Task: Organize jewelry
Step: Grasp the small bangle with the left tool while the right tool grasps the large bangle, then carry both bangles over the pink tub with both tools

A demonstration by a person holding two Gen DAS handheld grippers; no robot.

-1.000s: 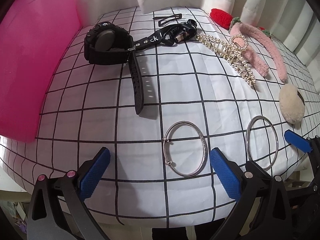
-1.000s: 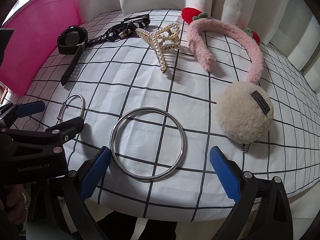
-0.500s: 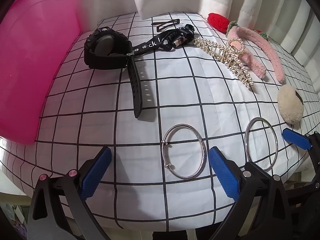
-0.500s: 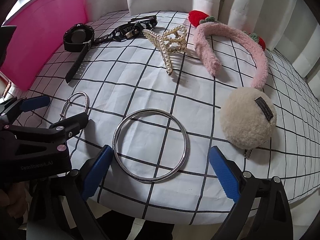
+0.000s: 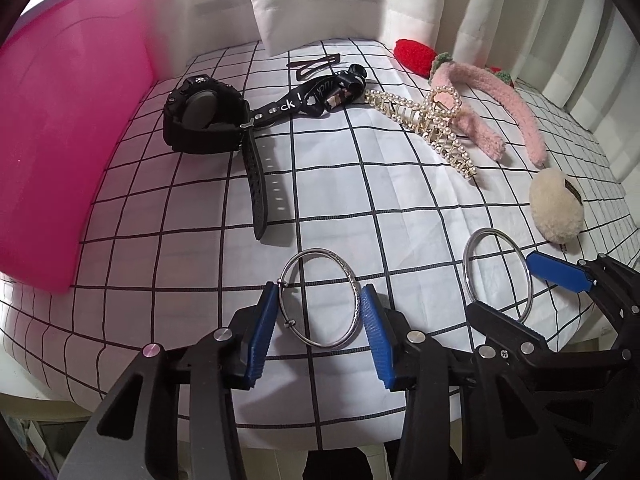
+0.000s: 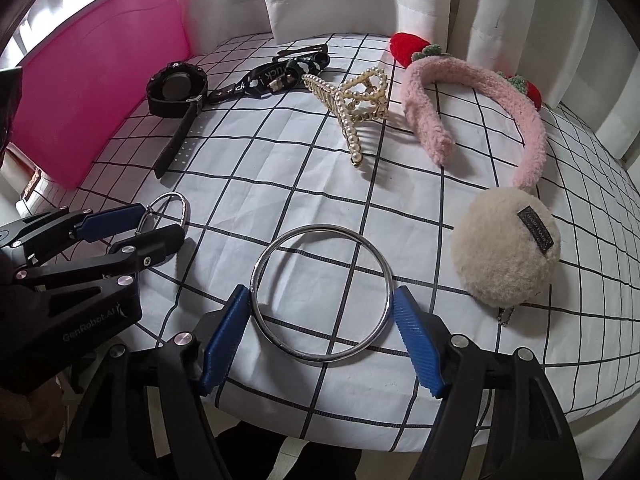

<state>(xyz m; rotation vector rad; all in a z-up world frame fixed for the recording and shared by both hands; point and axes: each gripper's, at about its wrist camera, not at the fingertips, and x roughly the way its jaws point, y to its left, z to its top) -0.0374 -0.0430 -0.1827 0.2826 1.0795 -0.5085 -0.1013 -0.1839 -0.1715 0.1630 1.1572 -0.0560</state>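
Flanking bangle; right hand-held gripper

The adjustable bangle and the plain bangle are polished silver-coloured metal; the former carries a fine engraved texture on one side, the latter is smooth and glossy. The gripper fingers have ribbed blue plastic pads on matt black plastic arms fitted with bright metal pins. The tablecloth is matt white woven cloth, lightly creased, with a black grid print. The watch is matt black rubber-like plastic. The hair claw is gold-toned metal set with glossy pearl beads. The headband and the pom-pom are fuzzy plush. The bin is smooth pink plastic.
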